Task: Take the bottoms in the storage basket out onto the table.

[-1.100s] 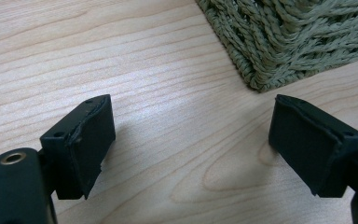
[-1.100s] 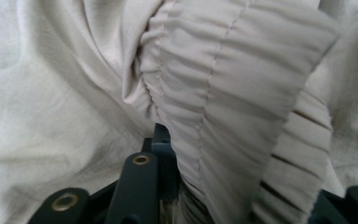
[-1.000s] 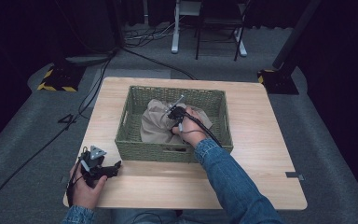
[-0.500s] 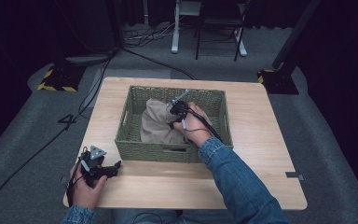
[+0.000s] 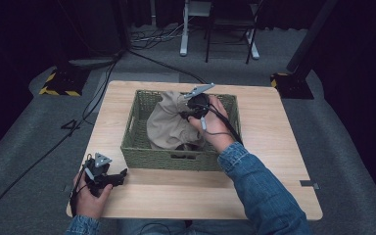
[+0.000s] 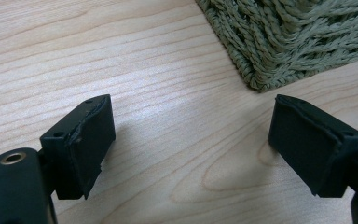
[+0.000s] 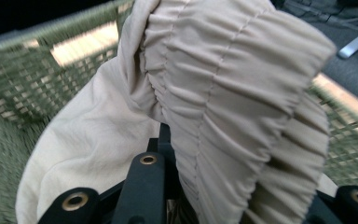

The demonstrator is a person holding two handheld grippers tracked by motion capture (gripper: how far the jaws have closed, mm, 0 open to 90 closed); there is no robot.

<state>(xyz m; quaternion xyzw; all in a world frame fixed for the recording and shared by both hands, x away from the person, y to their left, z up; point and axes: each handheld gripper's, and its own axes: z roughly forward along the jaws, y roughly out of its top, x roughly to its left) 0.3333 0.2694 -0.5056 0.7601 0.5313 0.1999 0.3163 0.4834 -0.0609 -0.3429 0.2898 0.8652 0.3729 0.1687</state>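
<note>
Right gripper (image 5: pixel 188 108) is clamped tight on the beige cloth (image 5: pixel 169 125), bunched above the basket (image 5: pixel 176 159); left gripper (image 5: pixel 111 177) rests on the table (image 5: pixel 274 132), jaws wide, empty.

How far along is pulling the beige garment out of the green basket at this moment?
Done: the right hand-held gripper is shut on the gathered edge of the beige garment, seen bunched over its jaws in the right gripper view. In hand: the cloth is raised above the rim of the green woven basket, though most of it hangs inside. Left: getting it fully out. The left hand-held gripper rests open on the wooden table.
</note>
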